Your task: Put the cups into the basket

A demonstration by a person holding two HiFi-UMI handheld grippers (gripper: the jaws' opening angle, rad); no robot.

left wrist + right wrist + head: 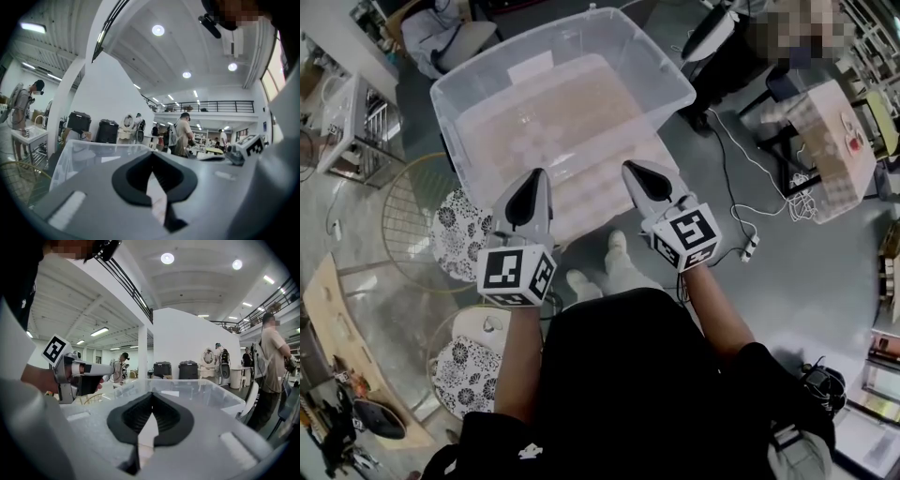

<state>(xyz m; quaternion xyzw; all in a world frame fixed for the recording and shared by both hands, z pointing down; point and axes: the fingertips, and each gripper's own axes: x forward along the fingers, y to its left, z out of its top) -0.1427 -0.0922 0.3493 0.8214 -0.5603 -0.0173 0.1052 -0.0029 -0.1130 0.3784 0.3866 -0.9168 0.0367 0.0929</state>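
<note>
Jaws of my left gripper [534, 183] and right gripper [636, 173] are clenched together, grasping nothing, above the clear bin [455, 103]. I see the wire basket [403, 225] left of it; cups inside the bin are too faint to tell.

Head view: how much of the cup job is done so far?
Nothing looks done: I can't make out a cup in the wire basket. In hand: nothing; the left hand-held gripper and right hand-held gripper are shut and empty by the clear plastic bin. The whole job is left.
</note>
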